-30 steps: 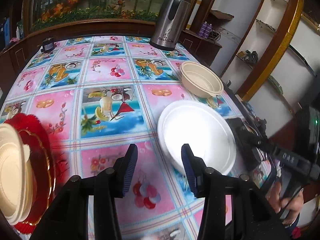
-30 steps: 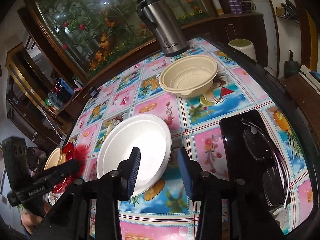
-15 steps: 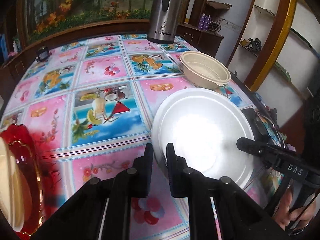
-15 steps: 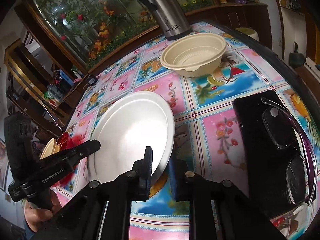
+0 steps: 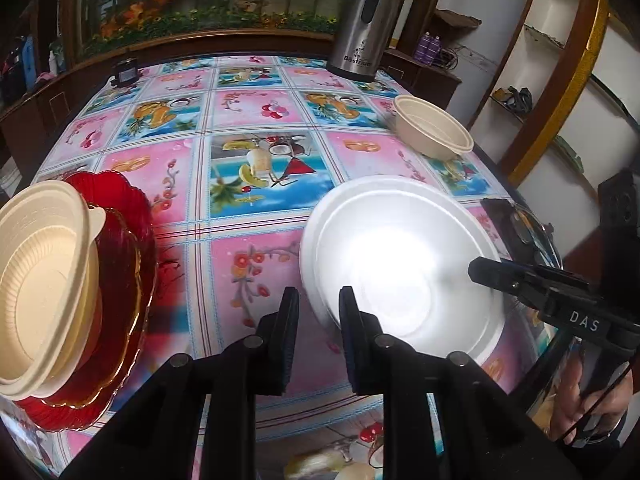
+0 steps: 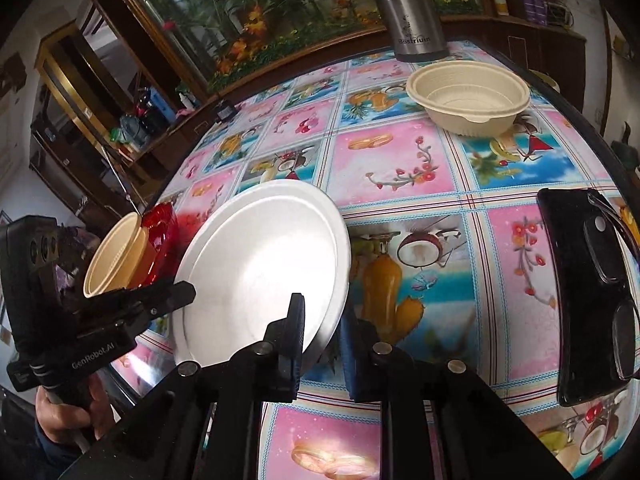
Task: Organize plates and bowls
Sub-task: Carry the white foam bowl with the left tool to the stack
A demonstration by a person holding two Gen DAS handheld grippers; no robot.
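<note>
A white foam plate (image 5: 400, 264) (image 6: 260, 264) hangs tilted just above the fruit-print tablecloth. My left gripper (image 5: 319, 312) (image 6: 176, 294) pinches its near-left rim. My right gripper (image 6: 322, 320) (image 5: 484, 270) pinches the opposite rim. Both pairs of jaws are opening a little, with the rim still pressed between the pads. On the left, a red glass plate (image 5: 120, 240) (image 6: 164, 232) carries a beige bowl (image 5: 40, 280) (image 6: 116, 256). A second beige bowl (image 5: 434, 132) (image 6: 468, 96) stands alone at the far right.
A steel thermos (image 5: 364, 28) (image 6: 412, 12) stands at the table's back edge. A black phone with glasses on it (image 6: 588, 292) (image 5: 516, 220) lies near the right edge. A small dark object (image 5: 126, 72) sits far left. A hand (image 6: 68, 412) holds the left gripper's handle.
Both grippers went from open beside the plate to closed on its opposite rims. The plate has come up off the cloth and shifted toward the red plate stack.
</note>
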